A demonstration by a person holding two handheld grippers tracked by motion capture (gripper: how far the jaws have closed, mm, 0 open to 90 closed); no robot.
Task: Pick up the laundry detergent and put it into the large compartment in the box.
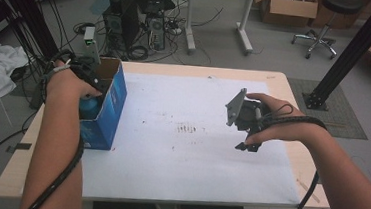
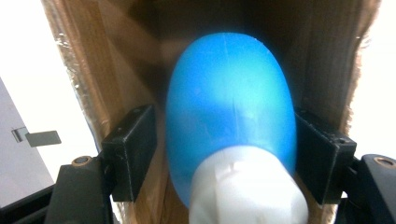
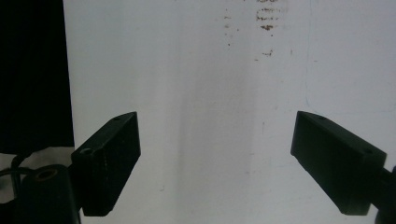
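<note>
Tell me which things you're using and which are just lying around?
Using:
blue bottle, held in the left gripper
blue box around it
right gripper, open over the white sheet

Lying around:
computer tower
stool
cardboard boxes

Item I log: one blue egg-shaped bottle (image 2: 231, 98) with a white cap (image 2: 247, 191), cap end toward my left gripper's camera, sitting inside the open blue cardboard box (image 1: 108, 103) at the table's left edge, between the box's brown inner walls.
</note>
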